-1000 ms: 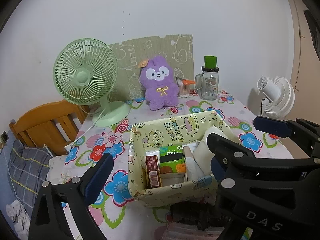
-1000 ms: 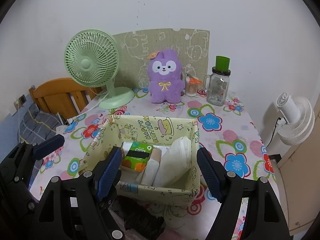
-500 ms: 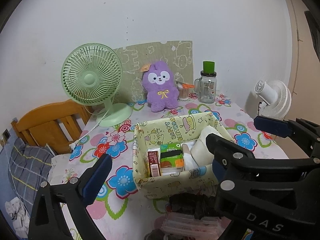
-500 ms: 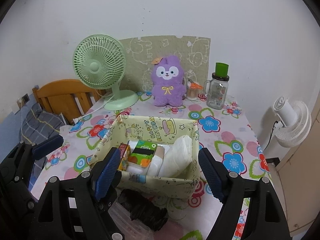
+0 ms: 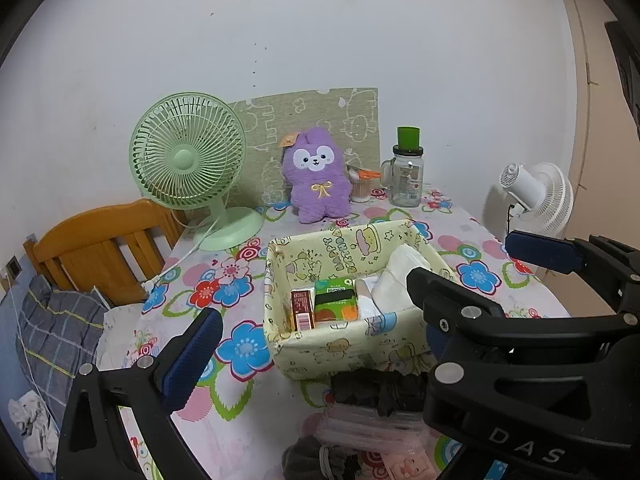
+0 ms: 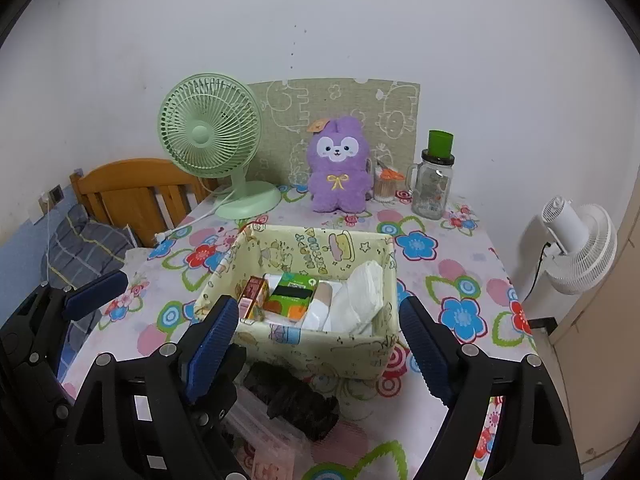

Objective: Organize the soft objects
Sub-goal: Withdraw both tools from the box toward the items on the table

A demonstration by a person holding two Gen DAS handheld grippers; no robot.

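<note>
We hold both grippers above the near edge of the tabletop [image 6: 452, 240], the basket [image 6: 332, 354] just ahead, packets and white cloth inside. The right gripper [image 6: 316, 338] has its jaws opening wide around nothing; the left gripper [image 5: 316, 348] gapes empty too. A dark soft bundle [image 6: 298, 402] lies just near of the basket. We should probably come down over it squarely, clear of the basket wall, before closing.

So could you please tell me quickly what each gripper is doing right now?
Left gripper: open, holding nothing.
Right gripper: jaws opening, nothing between them.
</note>
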